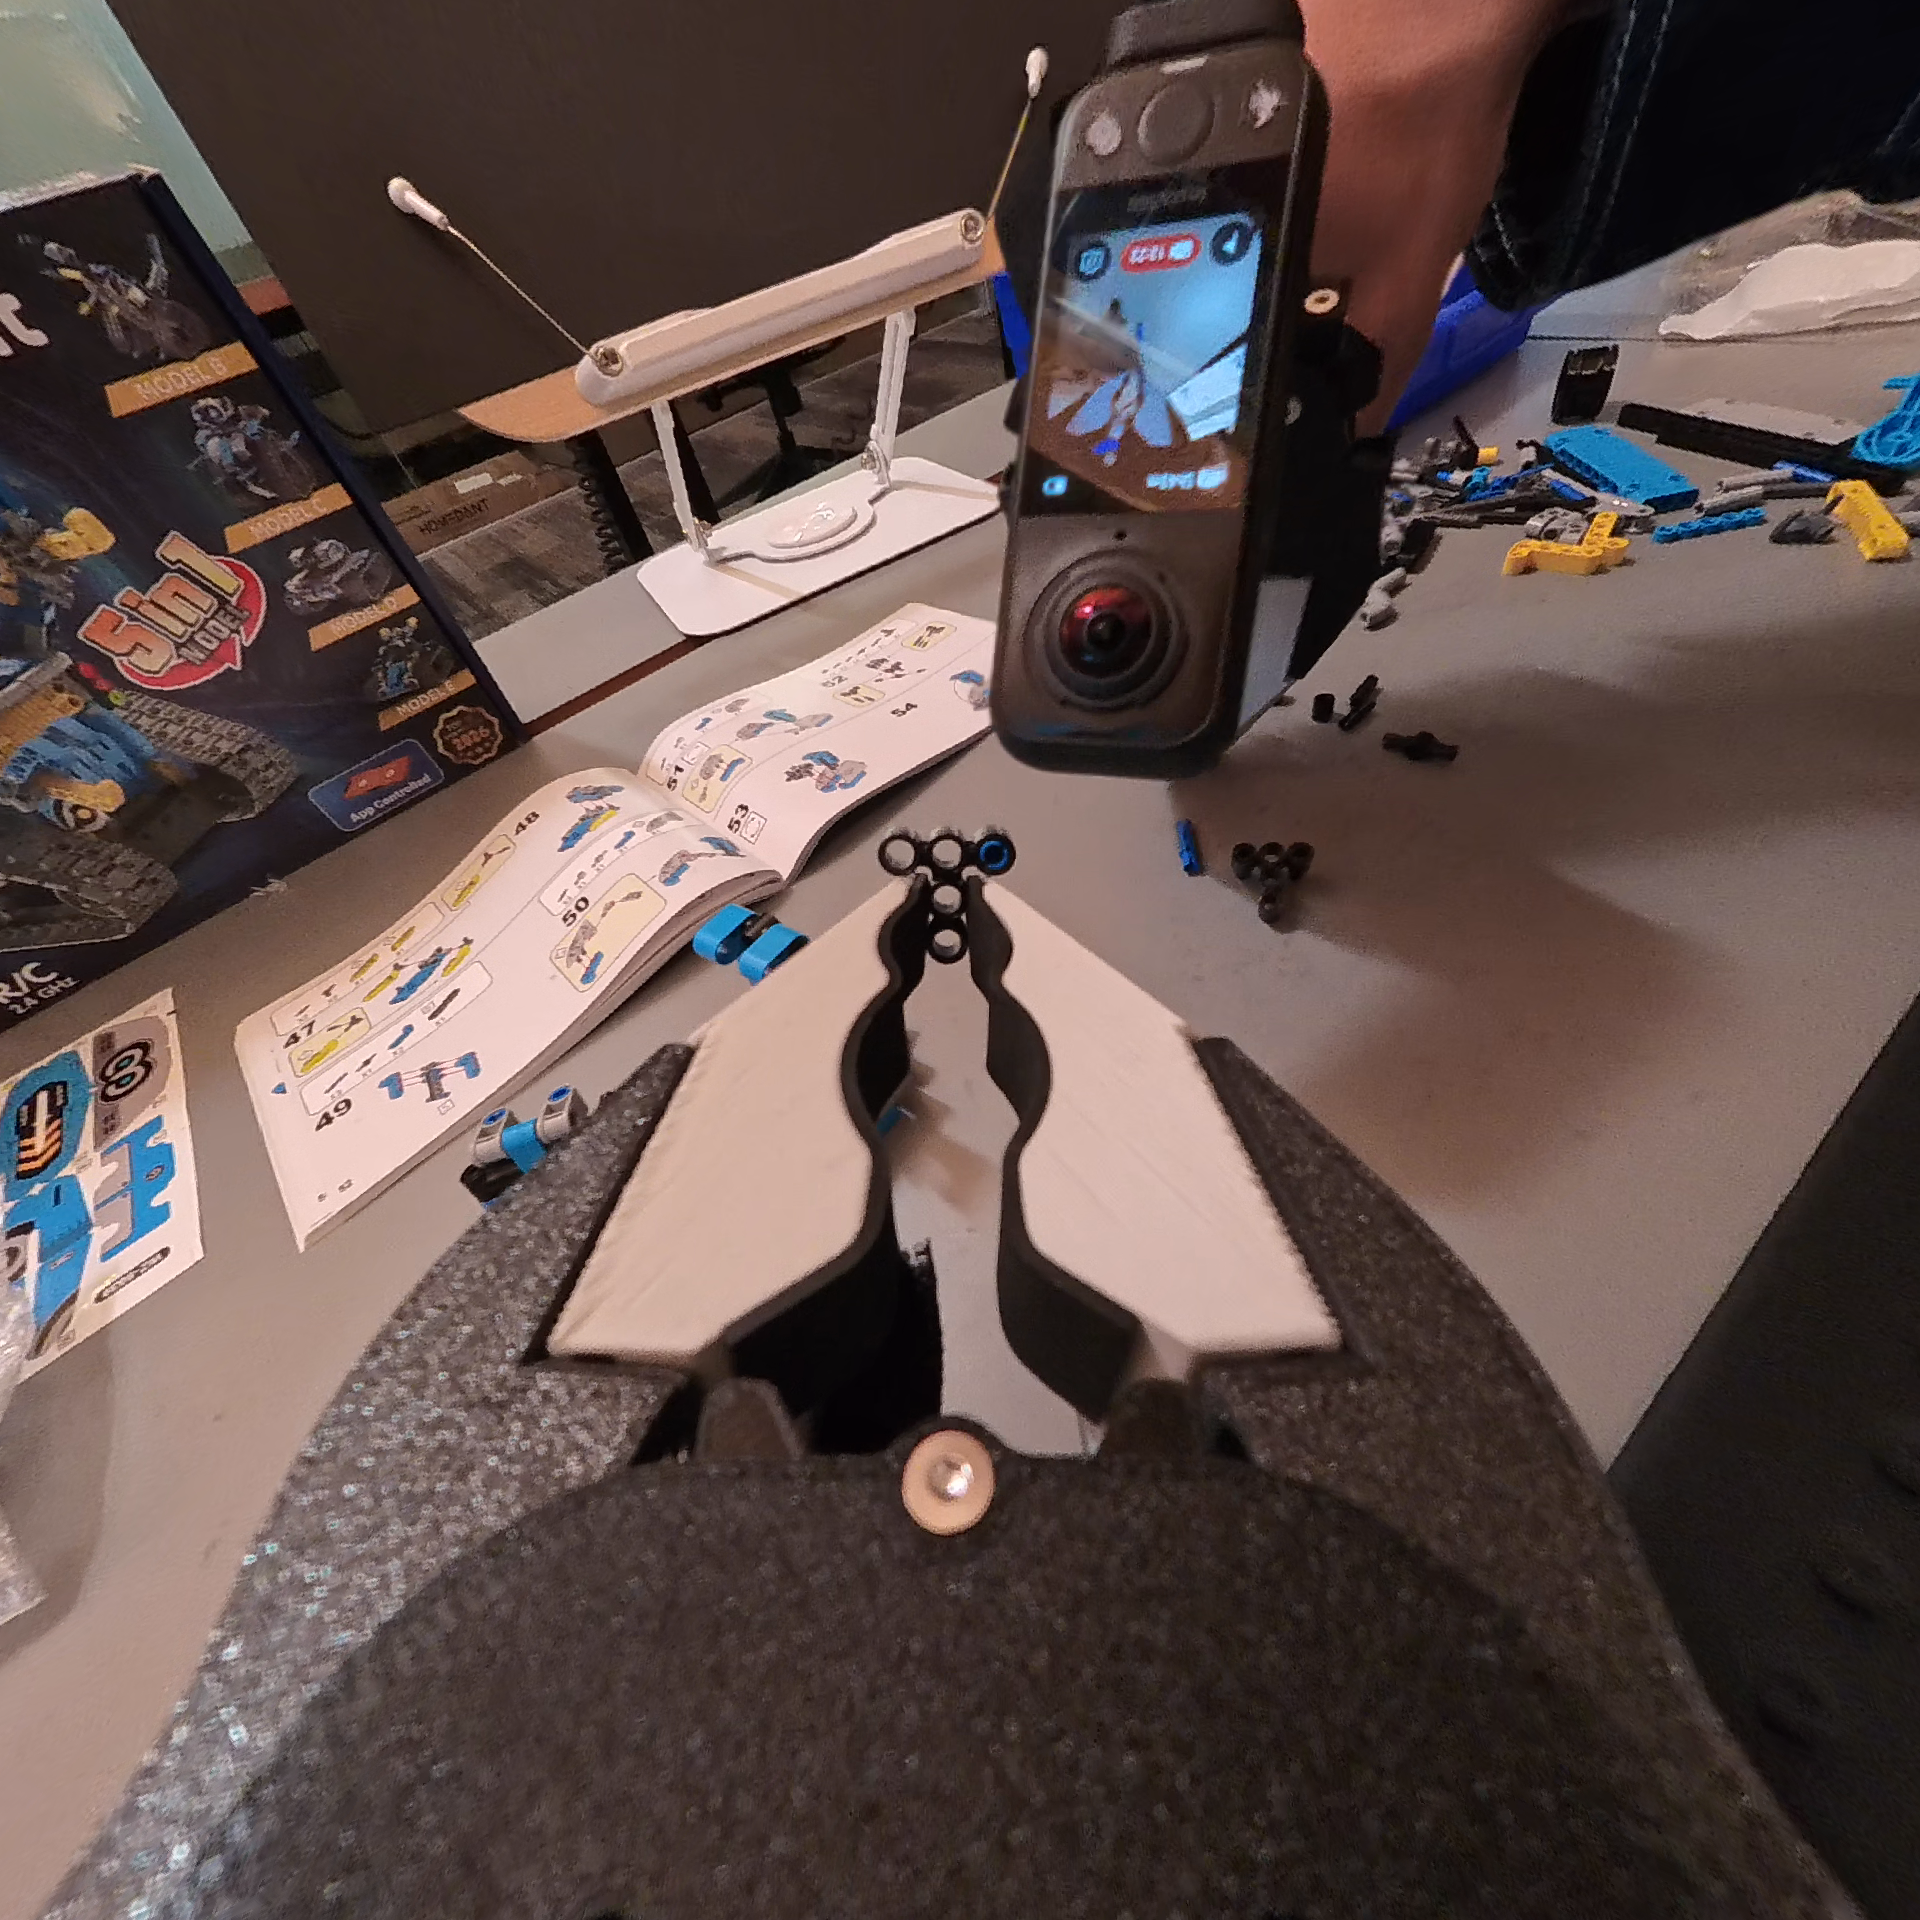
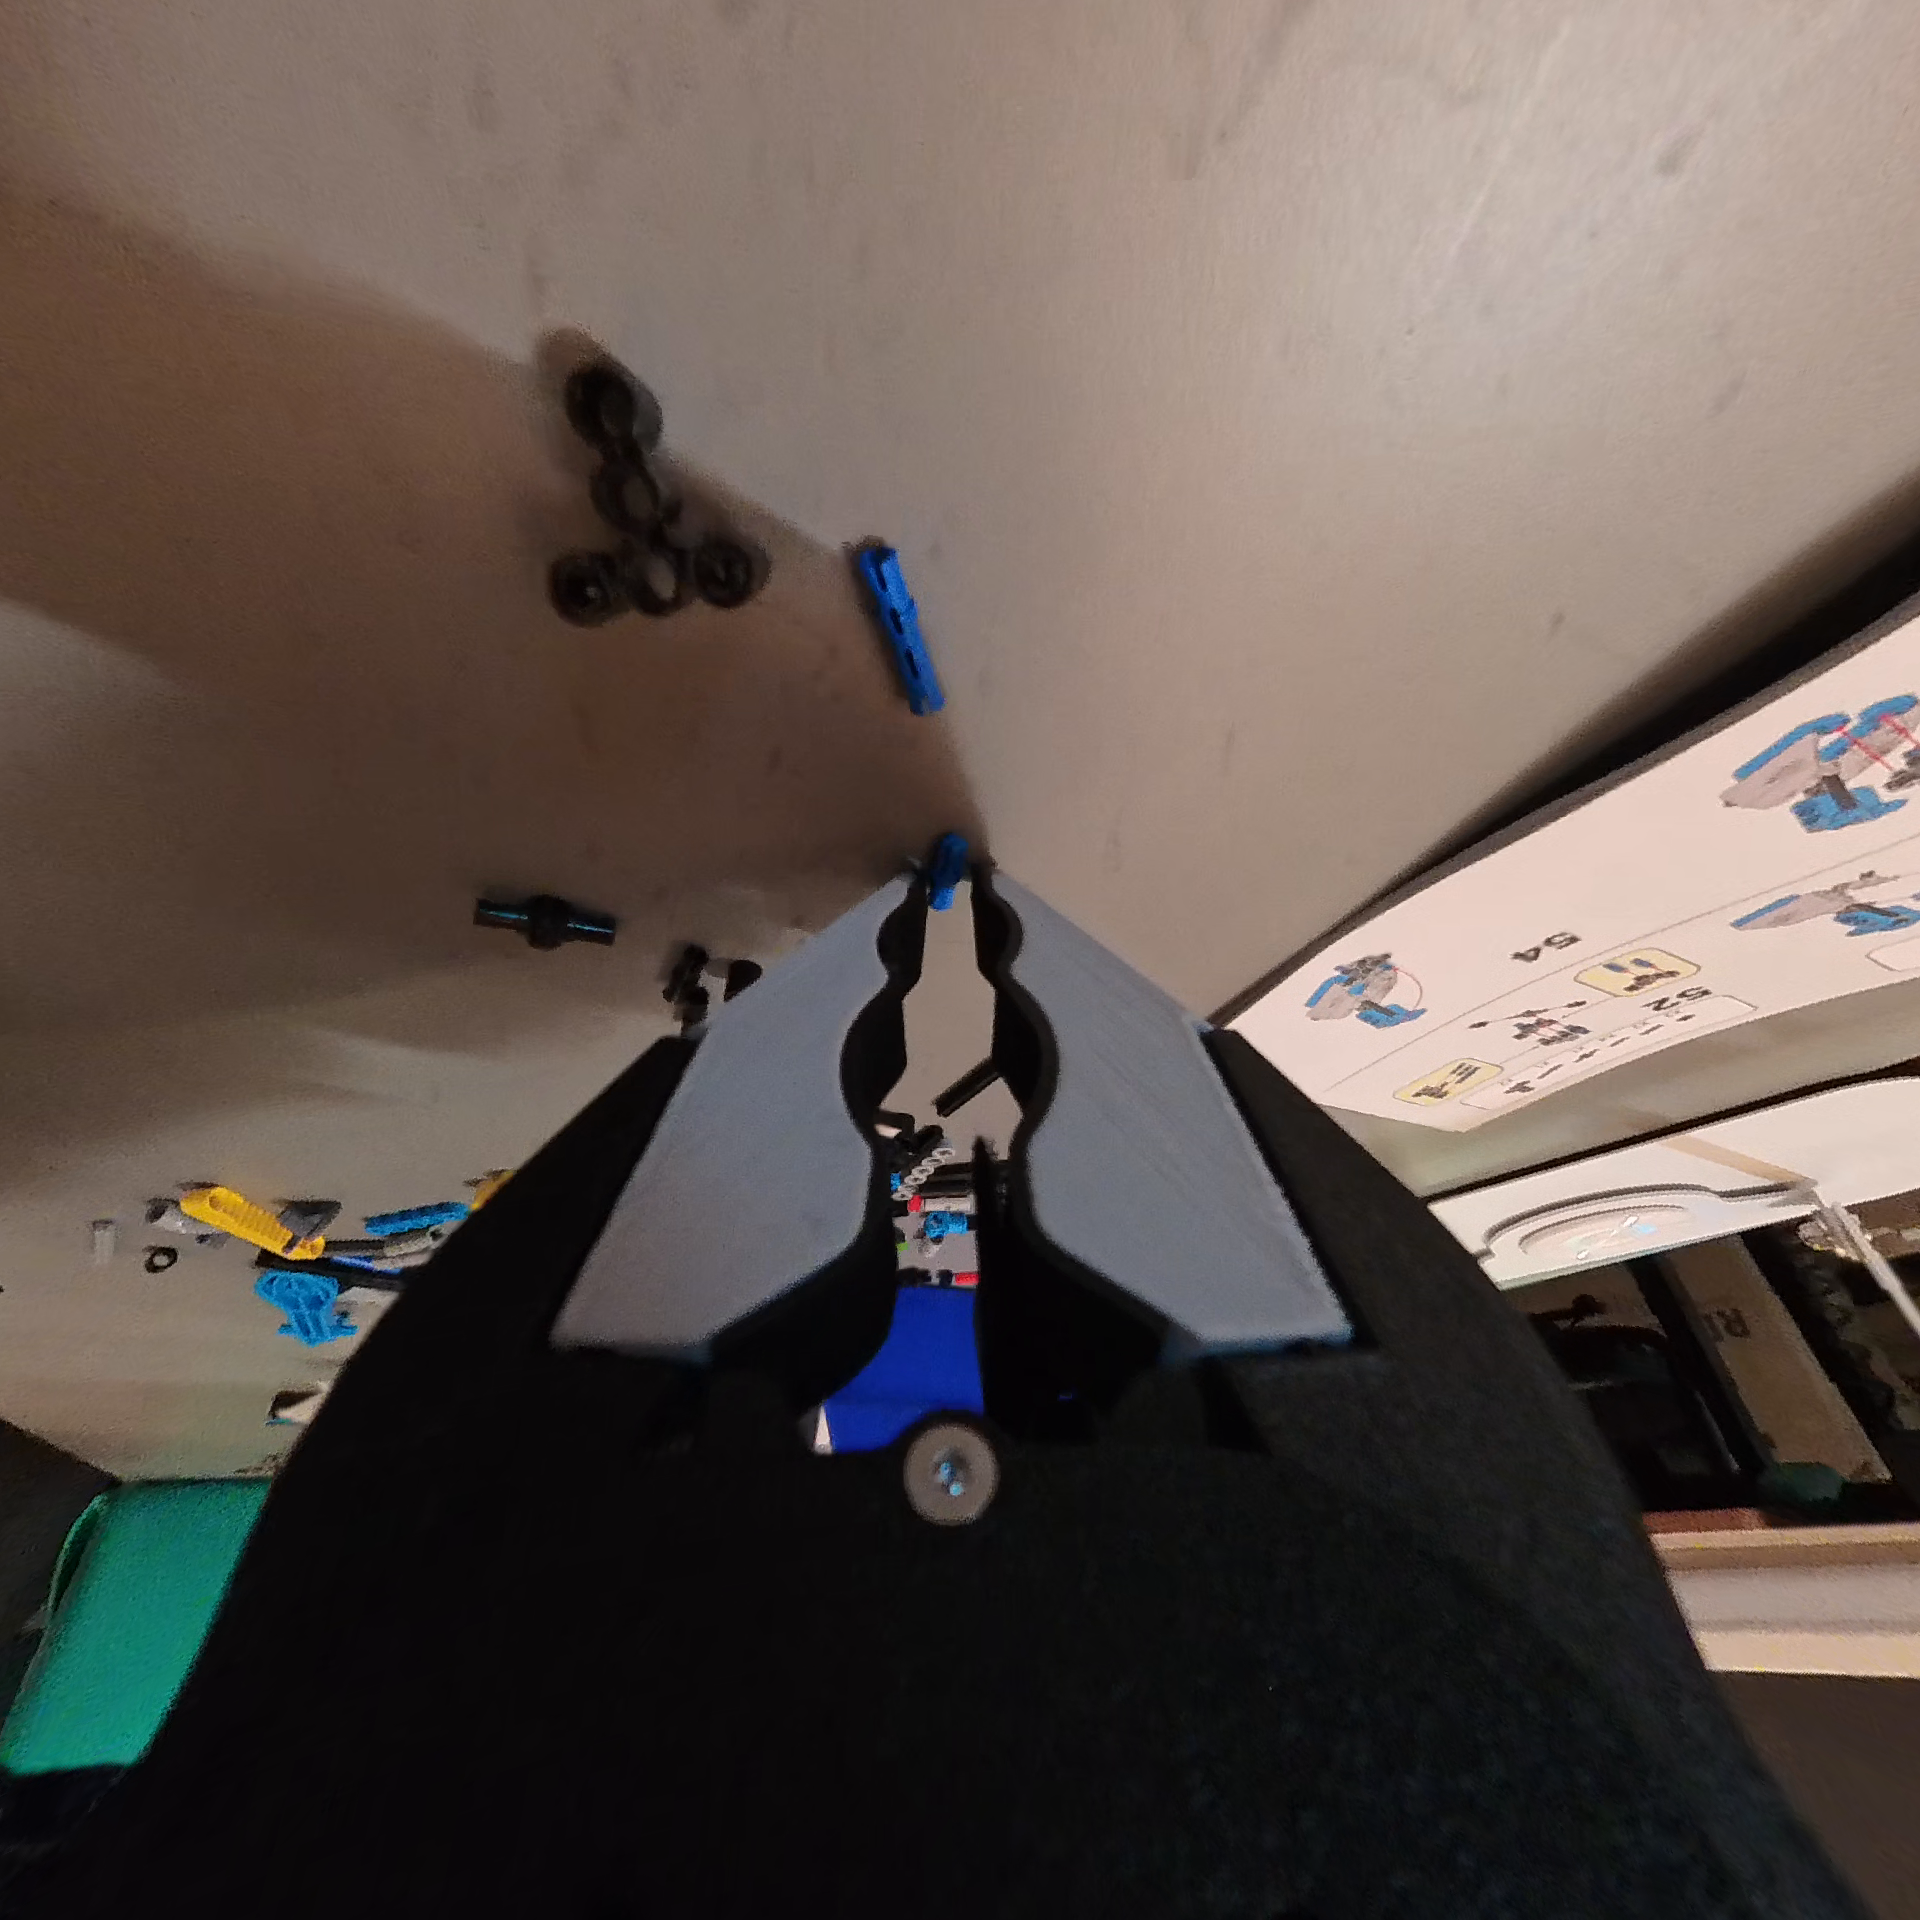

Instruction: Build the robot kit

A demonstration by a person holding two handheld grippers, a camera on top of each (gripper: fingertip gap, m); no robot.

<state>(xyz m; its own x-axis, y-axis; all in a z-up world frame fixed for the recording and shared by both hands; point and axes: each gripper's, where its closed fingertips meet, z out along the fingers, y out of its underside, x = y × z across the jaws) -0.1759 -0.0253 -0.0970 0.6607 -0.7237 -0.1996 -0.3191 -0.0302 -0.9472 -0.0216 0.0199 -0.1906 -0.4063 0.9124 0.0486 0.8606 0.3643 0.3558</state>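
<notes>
My left gripper [image 1: 943, 891] is shut on the stem of a black T-shaped beam [image 1: 943, 854] and holds it above the grey table [image 1: 1455, 1039]. A blue pin [image 1: 994, 854] sits in the beam's right hole. My right gripper [image 2: 948, 883] is shut on a small blue pin [image 2: 948, 868] above the table. Its camera body [image 1: 1143, 416], held by a hand [image 1: 1392, 208], hangs just beyond the left gripper. A second black T-beam [image 2: 644, 509] and a loose blue pin [image 2: 902, 629] lie on the table ahead of it; both also show in the left wrist view [image 1: 1273, 871] [image 1: 1188, 844].
An open instruction booklet [image 1: 582, 935] lies at the left, with small blue-and-grey assemblies [image 1: 748, 935] [image 1: 525, 1138] beside it. A kit box [image 1: 208, 582], a sticker sheet [image 1: 94, 1164] and a white stand [image 1: 810, 416] are beyond. Loose parts [image 1: 1662, 499] and black pins [image 1: 1418, 745] lie at the right. Some 20 centimeters of space lies between my two pairs of fingers.
</notes>
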